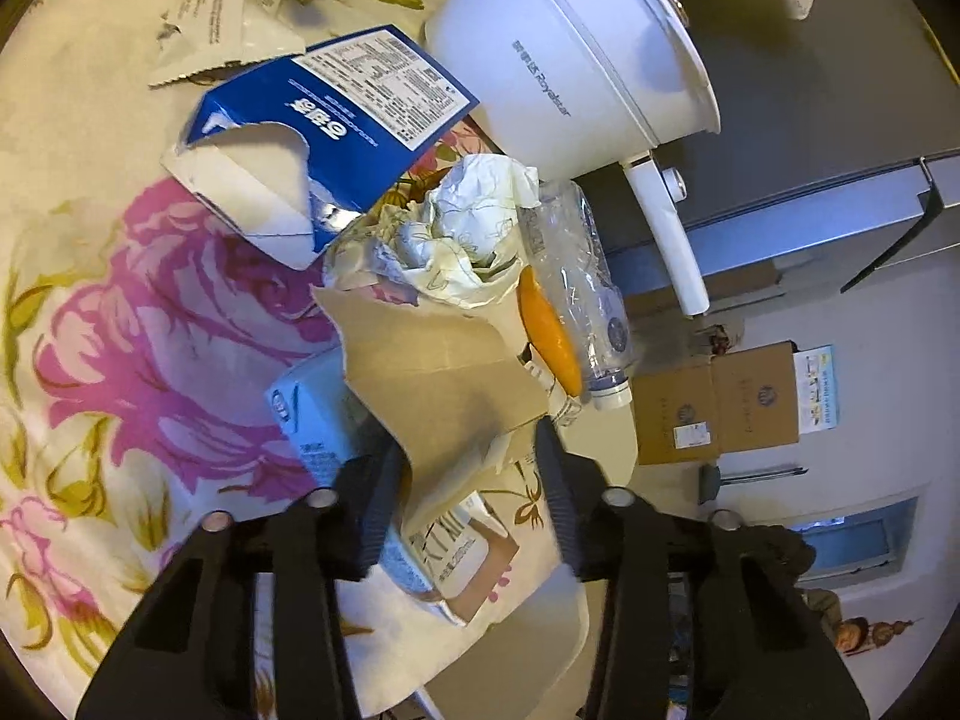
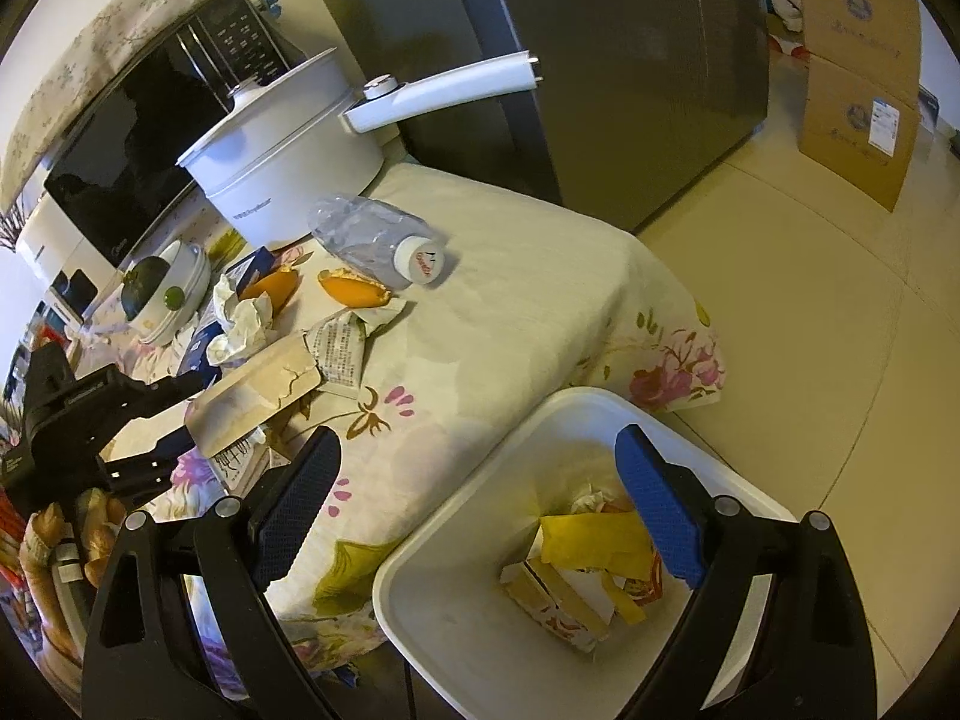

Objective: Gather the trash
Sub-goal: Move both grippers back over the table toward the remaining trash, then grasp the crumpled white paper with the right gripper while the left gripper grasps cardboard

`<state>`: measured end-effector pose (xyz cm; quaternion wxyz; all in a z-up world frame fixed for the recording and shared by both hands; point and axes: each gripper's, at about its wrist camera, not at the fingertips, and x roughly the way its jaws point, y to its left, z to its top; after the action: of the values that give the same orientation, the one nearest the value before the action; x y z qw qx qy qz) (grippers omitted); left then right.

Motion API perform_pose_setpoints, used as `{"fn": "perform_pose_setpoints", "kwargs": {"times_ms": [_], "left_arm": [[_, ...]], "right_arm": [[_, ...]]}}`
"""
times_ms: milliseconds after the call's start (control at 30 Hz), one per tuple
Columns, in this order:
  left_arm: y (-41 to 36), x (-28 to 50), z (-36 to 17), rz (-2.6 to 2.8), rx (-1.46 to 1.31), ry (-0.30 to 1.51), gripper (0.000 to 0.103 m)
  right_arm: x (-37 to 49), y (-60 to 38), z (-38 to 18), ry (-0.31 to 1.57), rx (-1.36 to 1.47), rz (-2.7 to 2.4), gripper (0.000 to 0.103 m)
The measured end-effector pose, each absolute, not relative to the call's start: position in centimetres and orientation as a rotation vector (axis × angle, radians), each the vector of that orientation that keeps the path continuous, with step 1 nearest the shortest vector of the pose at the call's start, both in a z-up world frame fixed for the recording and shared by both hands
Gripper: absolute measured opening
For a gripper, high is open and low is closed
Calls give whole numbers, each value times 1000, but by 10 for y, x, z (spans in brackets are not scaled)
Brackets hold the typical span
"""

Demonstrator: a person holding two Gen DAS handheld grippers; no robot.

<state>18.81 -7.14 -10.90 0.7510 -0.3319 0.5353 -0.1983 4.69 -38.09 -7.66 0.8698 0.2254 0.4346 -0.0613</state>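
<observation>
Over the white bin (image 2: 420, 600) off the table's (image 2: 540, 276) corner, the right gripper (image 2: 480, 516) hangs wide open, empty. Left gripper (image 1: 465, 468) has its jaws around a brown cardboard flap (image 1: 432, 378), can't tell if it's pinched. Crushed bottle (image 2: 372, 240) and orange peels (image 2: 354, 291) lie toward the table's fridge-side edge.

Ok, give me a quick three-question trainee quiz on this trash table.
1. True or false: the right gripper holds orange peel over the bin.
2. What sits between the left gripper's jaws? A) brown cardboard piece B) orange peel C) blue carton
3. Fill in: the crushed clear bottle lies on its side beside the white ____.
Key: 1 false, its jaws are open and empty; 2 A; 3 pot.
</observation>
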Motion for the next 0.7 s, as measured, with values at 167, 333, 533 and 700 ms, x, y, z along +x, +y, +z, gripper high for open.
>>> {"fn": "perform_pose_setpoints", "kwargs": {"times_ms": [167, 333, 533, 700], "left_arm": [[-73, 190, -114, -463, -722, 1143, 13], [-58, 174, -91, -511, -696, 1058, 4], [-21, 154, -58, -562, -695, 977, 4], [21, 136, -40, -541, -716, 912, 4]], "right_arm": [[70, -369, -66, 894, 441, -94, 89], [112, -354, -50, 886, 423, -34, 89], [167, -318, -31, 887, 397, 63, 89], [203, -282, -37, 948, 391, 131, 89]]}}
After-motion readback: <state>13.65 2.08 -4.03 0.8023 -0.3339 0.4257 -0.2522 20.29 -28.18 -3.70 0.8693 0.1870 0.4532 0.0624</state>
